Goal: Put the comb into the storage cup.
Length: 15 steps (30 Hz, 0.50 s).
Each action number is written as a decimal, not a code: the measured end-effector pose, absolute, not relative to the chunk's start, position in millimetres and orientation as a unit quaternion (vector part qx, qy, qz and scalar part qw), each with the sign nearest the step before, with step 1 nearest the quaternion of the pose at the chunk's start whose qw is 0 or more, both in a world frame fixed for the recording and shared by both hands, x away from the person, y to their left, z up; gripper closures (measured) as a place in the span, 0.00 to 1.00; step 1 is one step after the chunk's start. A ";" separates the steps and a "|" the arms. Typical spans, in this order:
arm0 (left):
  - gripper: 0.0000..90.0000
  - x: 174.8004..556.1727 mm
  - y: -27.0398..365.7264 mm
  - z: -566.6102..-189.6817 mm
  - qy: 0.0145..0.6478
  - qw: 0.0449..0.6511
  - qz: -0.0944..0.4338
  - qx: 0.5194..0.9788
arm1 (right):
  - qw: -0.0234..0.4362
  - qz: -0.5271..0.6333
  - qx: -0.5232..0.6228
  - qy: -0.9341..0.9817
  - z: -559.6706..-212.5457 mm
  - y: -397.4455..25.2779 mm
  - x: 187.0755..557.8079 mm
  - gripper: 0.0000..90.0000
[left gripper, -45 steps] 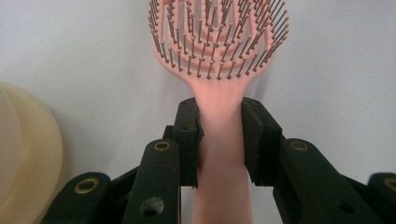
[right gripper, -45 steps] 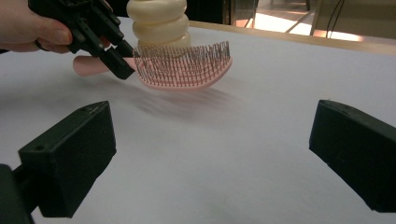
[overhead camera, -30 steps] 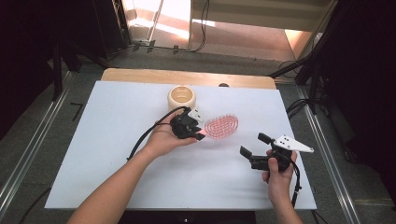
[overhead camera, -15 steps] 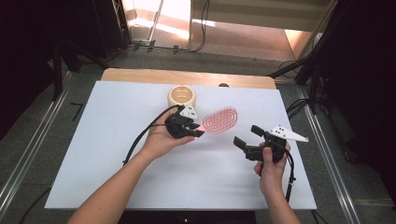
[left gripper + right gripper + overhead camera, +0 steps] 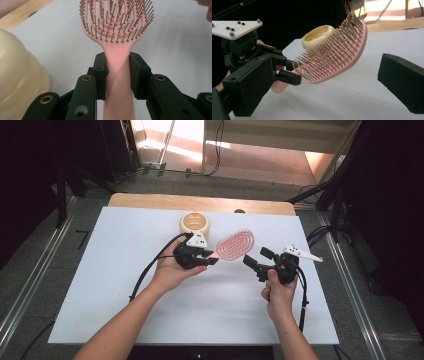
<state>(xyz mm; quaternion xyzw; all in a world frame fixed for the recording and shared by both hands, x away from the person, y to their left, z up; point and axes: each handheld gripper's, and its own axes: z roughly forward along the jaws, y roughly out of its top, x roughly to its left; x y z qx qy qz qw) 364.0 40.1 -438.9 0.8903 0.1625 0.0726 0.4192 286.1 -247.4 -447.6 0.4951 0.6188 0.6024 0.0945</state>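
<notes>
Near the middle of the white surface (image 5: 100,285), the left claw (image 5: 209,258) is clenched on the handle of the pink hairbrush (image 5: 236,245), jaws pressed to either side of the narrow neck just below the head. Compared with half a second ago, the right claw (image 5: 256,259) has moved in toward the brush from about 4 o'clock and now sits near the head, jaws spread wide and grasping nothing; the left hand has barely shifted. The brush is lifted clear of the surface, its long axis running from the handle at roughly 8 o'clock to the head at 2 o'clock, bristles facing up and tilted toward the right claw. At 11 o'clock from the brush, well apart, stands the cream bowl (image 5: 195,222).
</notes>
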 end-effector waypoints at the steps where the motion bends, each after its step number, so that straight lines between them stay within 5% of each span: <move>1: 0.79 363.1 40.5 -438.8 0.163 0.421 0.077 0.889 | 0.092 0.604 0.497 0.617 -447.6 -245.9 288.0 0.00; 15: 0.79 355.0 41.4 -437.1 0.161 0.441 0.087 0.879 | 0.054 0.622 0.525 0.578 -443.4 -229.1 307.0 0.00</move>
